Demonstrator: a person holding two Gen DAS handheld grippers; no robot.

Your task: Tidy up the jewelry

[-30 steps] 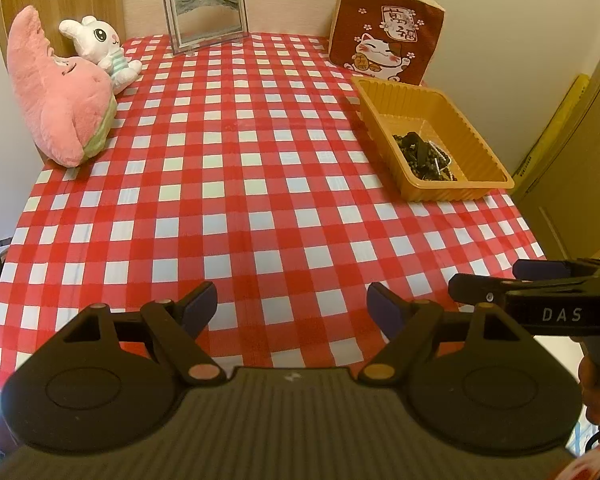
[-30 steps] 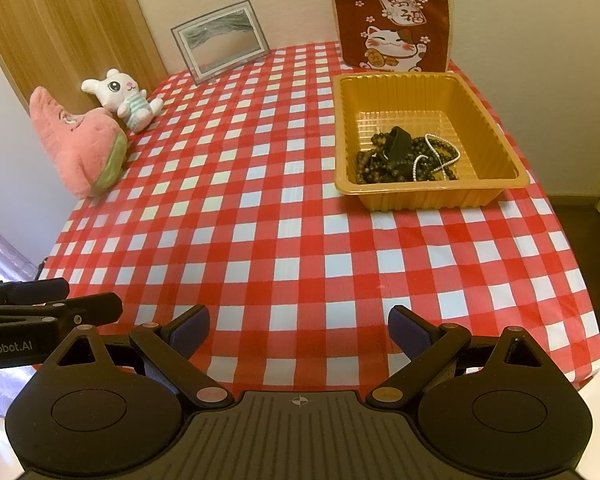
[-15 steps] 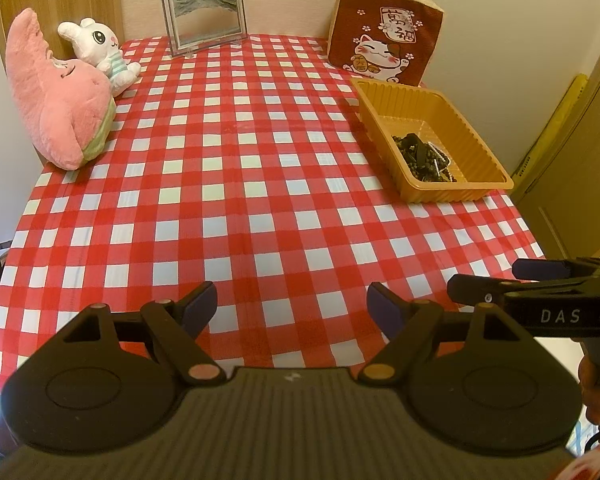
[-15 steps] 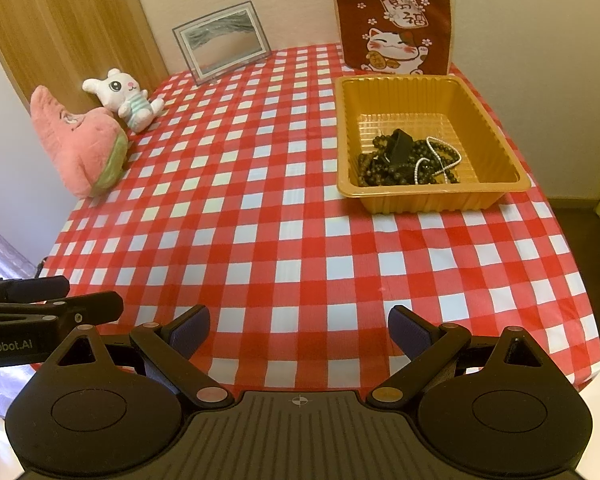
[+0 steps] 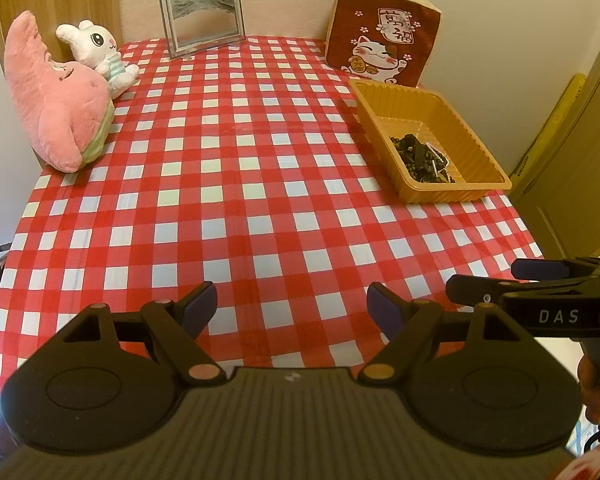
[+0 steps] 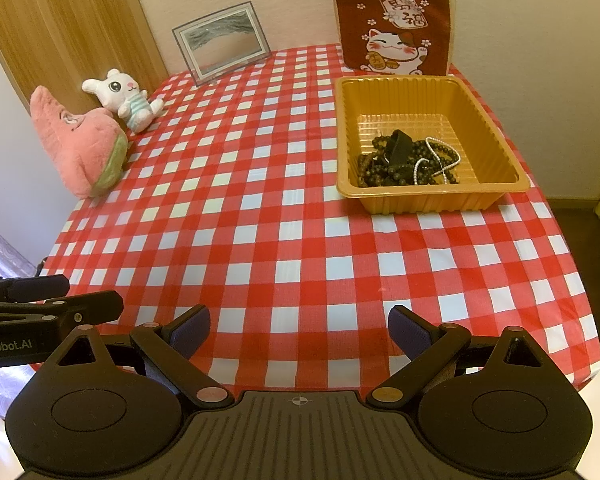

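An orange plastic tray (image 6: 496, 128) stands at the right side of the red-checked table, and it also shows in the left wrist view (image 5: 480, 148). In it lies a tangled pile of jewelry (image 6: 410, 160): dark bead strands, a thin pearl strand and a black piece; the pile also shows in the left wrist view (image 5: 422, 158). My left gripper (image 5: 291, 307) is open and empty over the table's near edge. My right gripper (image 6: 299, 330) is open and empty over the near edge, well short of the tray.
A pink plush (image 6: 80, 146) and a white bunny plush (image 6: 126, 100) sit at the left edge. A framed picture (image 6: 222, 42) and a red lucky-cat cushion (image 6: 396, 20) stand at the back by the wall. The red-checked cloth (image 6: 260, 216) covers the table.
Both grippers have shifted only slightly; the views have drifted a little. Nothing on the table has moved.
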